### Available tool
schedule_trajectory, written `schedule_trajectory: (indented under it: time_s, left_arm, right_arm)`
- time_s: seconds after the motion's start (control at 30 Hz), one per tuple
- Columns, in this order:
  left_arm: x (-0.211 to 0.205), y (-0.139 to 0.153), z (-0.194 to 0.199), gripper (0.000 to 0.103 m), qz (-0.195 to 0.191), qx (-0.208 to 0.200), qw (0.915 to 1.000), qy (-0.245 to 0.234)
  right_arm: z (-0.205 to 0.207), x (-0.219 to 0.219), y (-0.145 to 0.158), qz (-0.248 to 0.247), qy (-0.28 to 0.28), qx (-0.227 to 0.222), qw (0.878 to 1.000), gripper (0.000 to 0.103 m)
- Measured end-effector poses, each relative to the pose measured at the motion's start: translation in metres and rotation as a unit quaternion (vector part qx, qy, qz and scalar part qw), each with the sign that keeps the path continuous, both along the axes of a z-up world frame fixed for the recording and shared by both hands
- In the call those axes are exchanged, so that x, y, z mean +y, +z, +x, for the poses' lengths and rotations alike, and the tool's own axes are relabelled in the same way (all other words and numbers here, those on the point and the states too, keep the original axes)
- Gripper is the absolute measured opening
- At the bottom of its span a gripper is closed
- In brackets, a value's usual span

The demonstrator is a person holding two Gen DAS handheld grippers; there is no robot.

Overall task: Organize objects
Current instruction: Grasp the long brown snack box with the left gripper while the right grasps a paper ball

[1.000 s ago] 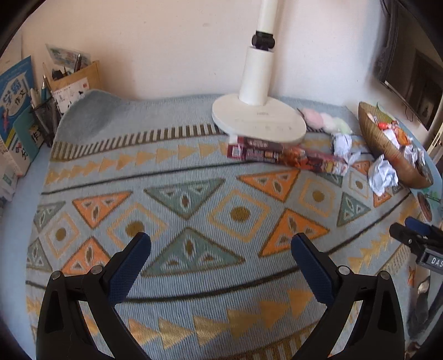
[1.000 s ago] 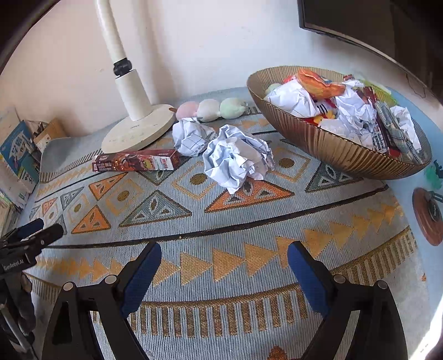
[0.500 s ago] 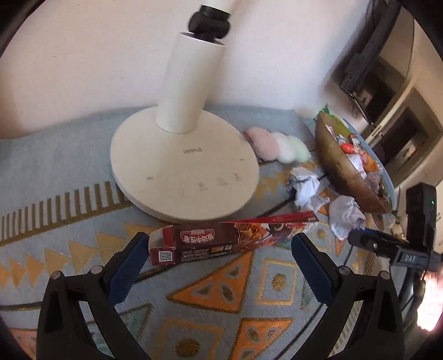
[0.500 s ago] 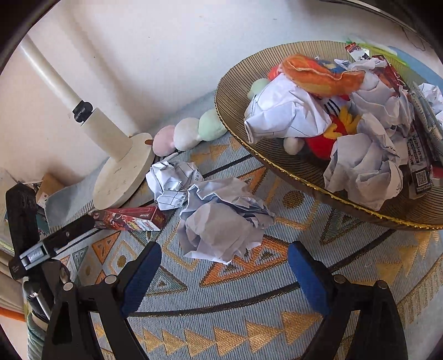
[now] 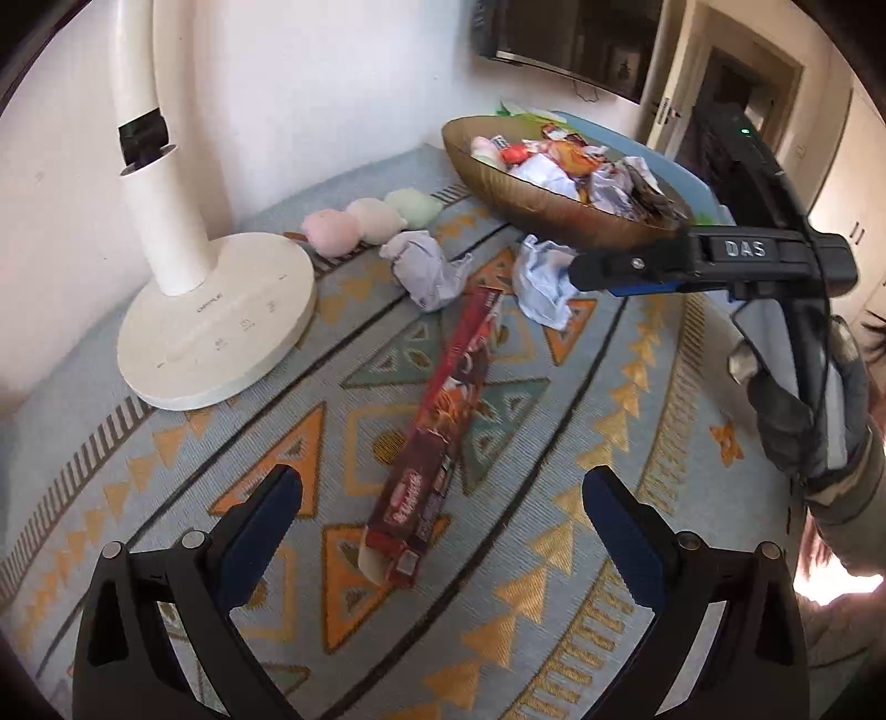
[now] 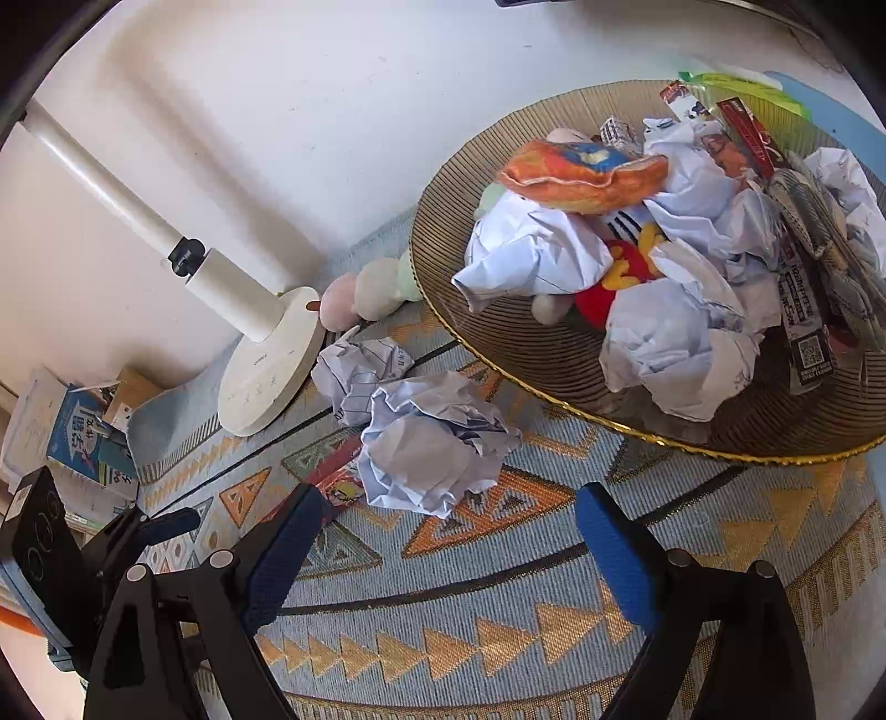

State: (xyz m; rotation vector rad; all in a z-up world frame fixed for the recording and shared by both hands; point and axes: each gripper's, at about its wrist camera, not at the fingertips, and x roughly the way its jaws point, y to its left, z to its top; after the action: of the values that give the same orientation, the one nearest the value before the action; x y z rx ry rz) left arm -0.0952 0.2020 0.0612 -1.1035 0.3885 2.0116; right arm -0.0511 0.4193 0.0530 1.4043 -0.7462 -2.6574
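Observation:
A long dark-red snack box (image 5: 443,421) lies on the patterned mat, its near end between and just beyond my left gripper (image 5: 443,515), which is open and empty. Two crumpled paper balls lie past the box: one (image 5: 423,266) near the lamp, one (image 5: 545,282) by the bowl. My right gripper (image 6: 446,545) is open just short of the nearer paper ball (image 6: 432,443); the second ball (image 6: 360,376) sits behind it. The gold ribbed bowl (image 6: 554,354) holds crumpled paper, wrappers and plush toys. The right gripper also shows in the left wrist view (image 5: 714,260), held by a gloved hand (image 5: 803,410).
A white desk lamp (image 5: 216,321) stands on the mat's far left by the wall. Three pastel plush balls (image 5: 371,221) lie along the wall between lamp and bowl. Books and a pen holder (image 6: 77,432) crowd the far left edge. A dark screen (image 5: 576,39) hangs on the wall.
My left gripper swung right and rolled, so the snack box now runs lengthwise away from it. My right gripper moved in toward the nearer paper ball and the bowl. Both stayed open.

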Motion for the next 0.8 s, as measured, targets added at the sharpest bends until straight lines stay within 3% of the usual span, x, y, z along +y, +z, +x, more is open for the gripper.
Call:
schedule_trajectory:
  time_s: [0.13, 0.23, 0.27, 0.3, 0.33, 0.37, 0.43, 0.53, 0.8]
  left_arm:
    - [0.015, -0.012, -0.017, 0.096, 0.016, -0.016, 0.9995, 0.022]
    - [0.024, -0.018, -0.019, 0.096, 0.018, -0.023, 0.9993, 0.023]
    - [0.027, -0.02, -0.02, 0.095, 0.015, -0.022, 0.9993, 0.026]
    - [0.03, -0.022, -0.019, 0.087, 0.013, -0.021, 0.9993, 0.027]
    - [0.033, -0.025, -0.019, 0.066, 0.003, -0.022, 0.9993, 0.028]
    - [0.036, -0.025, -0.015, 0.061, -0.012, 0.001, 0.9993, 0.035]
    - [0.039, -0.024, -0.008, 0.031, -0.035, 0.023, 0.9986, 0.033]
    - [0.032, -0.018, -0.002, 0.015, -0.013, -0.002, 0.9992, 0.039]
    - [-0.025, -0.003, 0.065, 0.014, 0.001, -0.003, 0.9905, 0.137]
  right_arm:
    - [-0.018, 0.003, -0.005, 0.018, -0.03, -0.015, 0.999, 0.092]
    - [-0.033, 0.002, -0.014, 0.017, -0.016, -0.022, 0.999, 0.092]
    - [-0.035, 0.0, -0.013, 0.032, -0.012, -0.015, 0.999, 0.085]
    - [-0.037, -0.002, -0.012, 0.039, -0.006, -0.013, 0.999, 0.077]
    - [-0.038, -0.004, -0.014, 0.039, 0.001, -0.015, 0.999, 0.065]
    - [-0.037, -0.005, -0.013, 0.037, 0.005, -0.011, 0.999, 0.061]
    - [-0.033, -0.011, -0.012, 0.04, 0.018, -0.008, 0.999, 0.058]
    - [-0.019, -0.023, -0.005, 0.047, 0.04, 0.006, 0.998, 0.058]
    - [0.05, -0.06, 0.018, 0.092, 0.136, 0.044, 0.985, 0.059]
